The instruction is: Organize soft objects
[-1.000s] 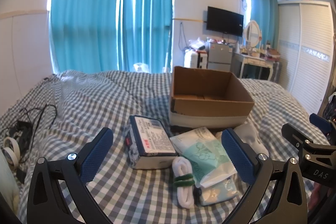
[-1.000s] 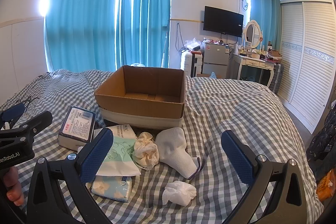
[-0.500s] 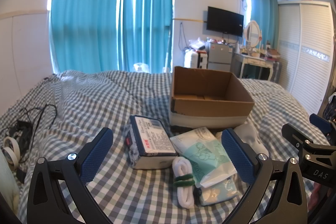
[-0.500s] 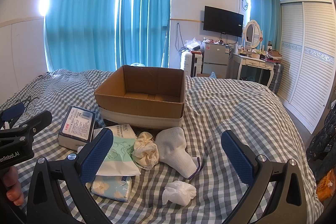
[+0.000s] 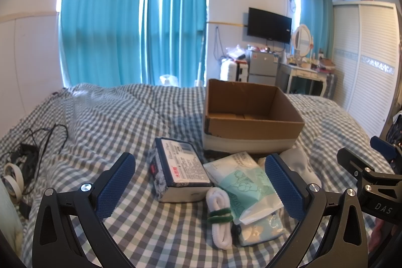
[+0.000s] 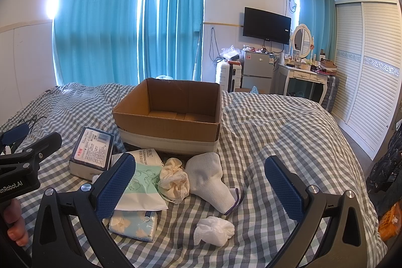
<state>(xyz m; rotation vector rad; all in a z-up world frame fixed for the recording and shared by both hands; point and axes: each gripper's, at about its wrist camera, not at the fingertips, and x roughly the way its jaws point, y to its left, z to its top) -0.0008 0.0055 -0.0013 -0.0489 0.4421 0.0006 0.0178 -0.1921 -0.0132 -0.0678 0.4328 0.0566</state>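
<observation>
No change is found against the frames of half a second and a second ago: both grippers hold the same station and nothing on the bed (image 6: 289, 122) has shifted, so by my judgement sorting has not begun.

The cardboard box (image 6: 170, 122) sits open and apparently empty at mid-bed. The soft items lie just in front of it: a tissue pack (image 5: 181, 167), a cleansing-towel pouch (image 5: 241, 180) resting on a floral tissue packet (image 6: 133, 222), a white sock (image 6: 211, 177), a cream fabric bundle (image 6: 174, 177), a rolled white sock with green bands (image 5: 218, 212) and a crumpled white ball (image 6: 216, 230).

The left gripper (image 5: 199, 189) stands wide, holding nothing, over the tissue pack and pouch. The right gripper (image 6: 199, 189) likewise stands wide and empty over the socks.
</observation>
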